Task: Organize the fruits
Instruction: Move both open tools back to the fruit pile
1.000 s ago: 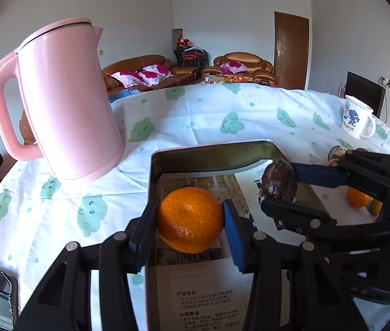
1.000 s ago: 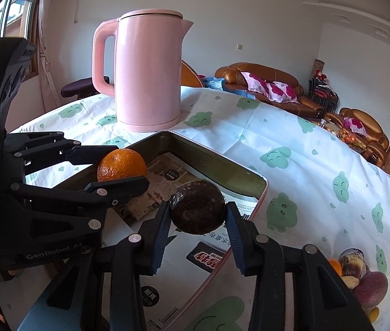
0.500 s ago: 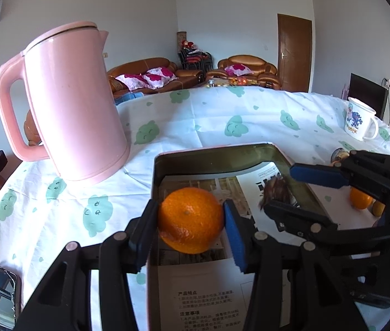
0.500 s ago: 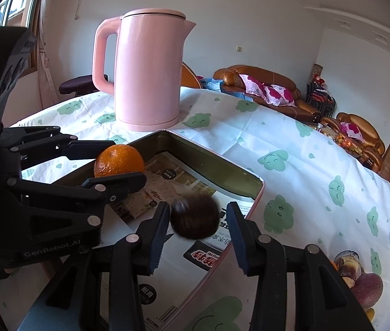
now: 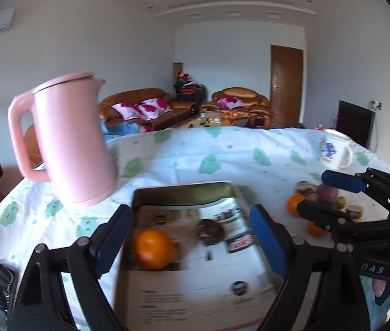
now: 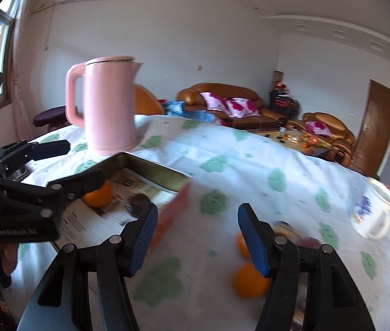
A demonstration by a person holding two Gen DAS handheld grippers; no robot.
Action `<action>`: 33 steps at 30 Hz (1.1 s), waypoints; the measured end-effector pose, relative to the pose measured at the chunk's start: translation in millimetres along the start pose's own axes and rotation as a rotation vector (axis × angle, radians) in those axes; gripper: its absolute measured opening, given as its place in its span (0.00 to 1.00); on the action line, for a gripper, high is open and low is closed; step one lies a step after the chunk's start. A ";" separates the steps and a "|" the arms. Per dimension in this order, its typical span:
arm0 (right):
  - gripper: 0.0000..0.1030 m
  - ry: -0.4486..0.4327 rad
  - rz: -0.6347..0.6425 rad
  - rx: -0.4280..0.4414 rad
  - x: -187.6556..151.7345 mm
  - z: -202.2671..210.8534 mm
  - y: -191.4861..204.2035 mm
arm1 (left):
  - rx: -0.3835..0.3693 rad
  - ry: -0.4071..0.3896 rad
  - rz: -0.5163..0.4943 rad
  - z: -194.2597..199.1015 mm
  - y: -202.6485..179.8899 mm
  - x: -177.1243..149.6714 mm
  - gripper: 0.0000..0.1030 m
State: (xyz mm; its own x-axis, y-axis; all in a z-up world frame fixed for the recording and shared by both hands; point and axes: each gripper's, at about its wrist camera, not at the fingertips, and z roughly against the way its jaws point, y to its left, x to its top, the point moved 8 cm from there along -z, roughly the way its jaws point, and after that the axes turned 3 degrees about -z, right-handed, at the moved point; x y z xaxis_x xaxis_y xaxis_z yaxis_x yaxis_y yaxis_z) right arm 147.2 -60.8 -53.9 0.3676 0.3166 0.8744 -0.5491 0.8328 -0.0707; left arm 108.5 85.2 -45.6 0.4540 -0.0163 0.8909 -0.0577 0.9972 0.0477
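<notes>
A metal tray point(image 5: 183, 190) lined with newspaper holds an orange point(image 5: 154, 248) and a dark brown fruit point(image 5: 210, 231). My left gripper point(image 5: 190, 241) is open and empty above the tray's near end. My right gripper point(image 6: 196, 238) is open and empty over the tablecloth, right of the tray point(image 6: 150, 165). Loose oranges point(image 6: 250, 280) and other fruit lie on the cloth by the right gripper; the pile also shows in the left wrist view point(image 5: 316, 195).
A pink kettle point(image 5: 70, 140) stands behind the tray's left corner. A white printed mug point(image 5: 334, 153) is at the far right of the round table. A phone point(image 5: 0, 289) lies at the table's near left edge.
Both grippers opened and let go. The orange and the dark fruit now lie in the tray. The right gripper swung right toward the loose fruit; the left one drew back.
</notes>
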 end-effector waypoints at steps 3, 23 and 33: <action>0.61 0.011 -0.055 -0.093 -14.9 18.3 -41.6 | -0.063 0.007 -0.028 -1.9 -32.5 2.4 0.88; 0.61 0.159 -0.306 -0.130 -69.7 15.9 -125.7 | -0.249 0.234 -0.173 -58.3 -161.2 -19.9 0.76; 0.45 0.289 -0.299 -0.069 -83.9 -8.1 -118.3 | -0.283 0.271 -0.152 -65.7 -163.8 -28.0 0.71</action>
State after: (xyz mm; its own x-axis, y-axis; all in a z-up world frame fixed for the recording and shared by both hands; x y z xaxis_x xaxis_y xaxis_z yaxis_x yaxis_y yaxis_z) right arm 187.5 -182.2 -122.7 0.7041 0.1630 0.6911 -0.3384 0.9327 0.1247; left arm 163.7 -72.8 -108.0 0.6583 -0.1829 0.7302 0.2573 0.9663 0.0101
